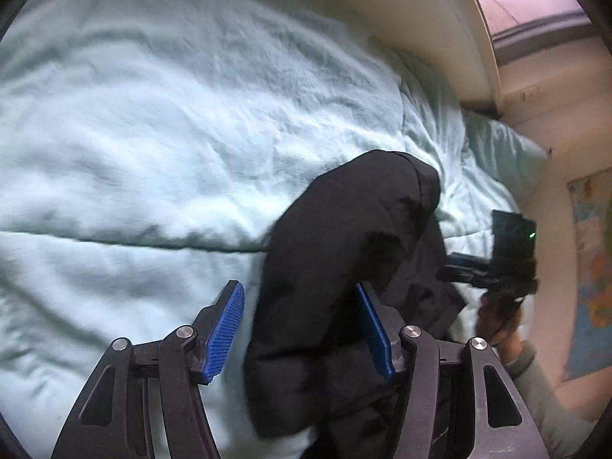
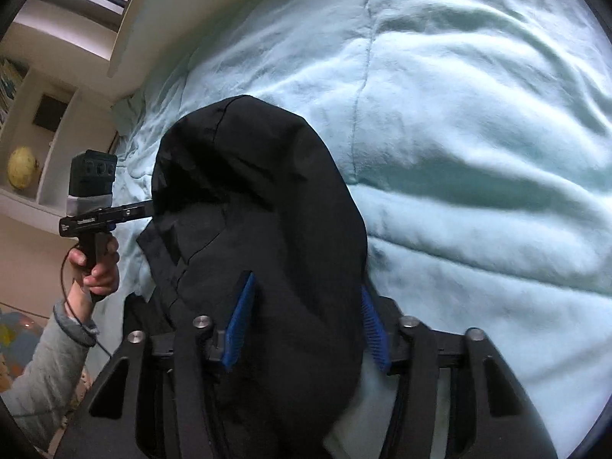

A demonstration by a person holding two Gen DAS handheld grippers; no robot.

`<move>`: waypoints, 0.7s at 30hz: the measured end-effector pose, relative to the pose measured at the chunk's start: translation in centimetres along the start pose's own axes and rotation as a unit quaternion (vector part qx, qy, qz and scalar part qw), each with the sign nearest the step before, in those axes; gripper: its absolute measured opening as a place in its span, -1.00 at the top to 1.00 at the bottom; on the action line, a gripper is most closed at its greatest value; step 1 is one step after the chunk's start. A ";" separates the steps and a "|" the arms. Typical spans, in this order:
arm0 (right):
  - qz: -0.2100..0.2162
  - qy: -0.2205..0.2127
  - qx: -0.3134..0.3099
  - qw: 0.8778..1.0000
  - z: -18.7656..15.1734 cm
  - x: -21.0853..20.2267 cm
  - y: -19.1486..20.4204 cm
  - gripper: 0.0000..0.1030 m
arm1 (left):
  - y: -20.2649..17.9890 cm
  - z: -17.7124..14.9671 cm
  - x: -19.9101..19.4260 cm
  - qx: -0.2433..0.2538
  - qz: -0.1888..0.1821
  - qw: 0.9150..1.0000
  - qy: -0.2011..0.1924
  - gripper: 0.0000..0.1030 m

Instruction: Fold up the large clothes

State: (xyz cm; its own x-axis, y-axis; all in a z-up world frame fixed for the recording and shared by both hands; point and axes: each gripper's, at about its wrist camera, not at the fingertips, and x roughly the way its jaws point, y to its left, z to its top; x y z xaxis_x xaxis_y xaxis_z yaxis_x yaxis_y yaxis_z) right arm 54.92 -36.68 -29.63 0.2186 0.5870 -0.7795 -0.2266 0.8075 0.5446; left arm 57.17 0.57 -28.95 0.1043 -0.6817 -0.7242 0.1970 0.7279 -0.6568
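Observation:
A black garment (image 1: 344, 252) hangs bunched above a pale mint bedspread (image 1: 153, 134). My left gripper (image 1: 302, 325) has its blue pads spread wide, and the black cloth runs between them without being pinched. In the right wrist view the same garment (image 2: 260, 210) drapes over my right gripper (image 2: 306, 321), whose blue pads also stand apart with cloth between them. The left gripper shows in the right wrist view (image 2: 111, 216), its tip buried in the garment's left edge. The right gripper shows in the left wrist view (image 1: 478, 271) at the garment's right side.
The mint bedspread (image 2: 478, 153) fills most of both views. A cream bed frame edge (image 1: 420, 19) curves along the far side. Shelves with a yellow globe (image 2: 22, 167) stand left in the right wrist view. A map poster (image 1: 593, 267) hangs on the wall.

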 end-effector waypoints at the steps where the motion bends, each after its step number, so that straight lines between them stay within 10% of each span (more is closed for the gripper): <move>1: -0.013 -0.002 -0.006 1.000 0.1 0.3 0.3 0.40 | -0.1 0.0 0.4 -0.001 -0.006 1.000 -0.002 -0.19; 3: -0.029 -0.009 -0.018 0.999 -0.2 0.5 1.1 0.56 | -1.1 -0.3 0.9 0.017 0.018 1.000 -0.013 0.00; 5: -0.045 -0.021 -0.040 0.998 -0.8 -0.2 2.4 0.64 | -2.3 -0.8 0.9 0.042 0.037 0.998 -0.022 0.66; 12: -0.090 -0.094 -0.121 0.984 -5.7 -7.4 9.1 0.72 | -10.4 -7.2 -5.4 0.166 0.078 0.979 -0.092 0.77; 21: -0.165 -0.183 -0.188 0.951 -21.0 -16.0 20.6 0.73 | -20.0 -25.8 -15.4 0.230 0.131 0.948 -0.174 0.77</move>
State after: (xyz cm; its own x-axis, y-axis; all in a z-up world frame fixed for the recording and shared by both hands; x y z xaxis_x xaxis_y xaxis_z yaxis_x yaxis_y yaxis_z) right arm 26.83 -30.63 -12.46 0.6375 0.3407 -0.6911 -0.3954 0.9145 0.0860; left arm 26.51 -1.57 -10.03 0.5082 -0.5235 -0.6838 0.5167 0.8206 -0.2442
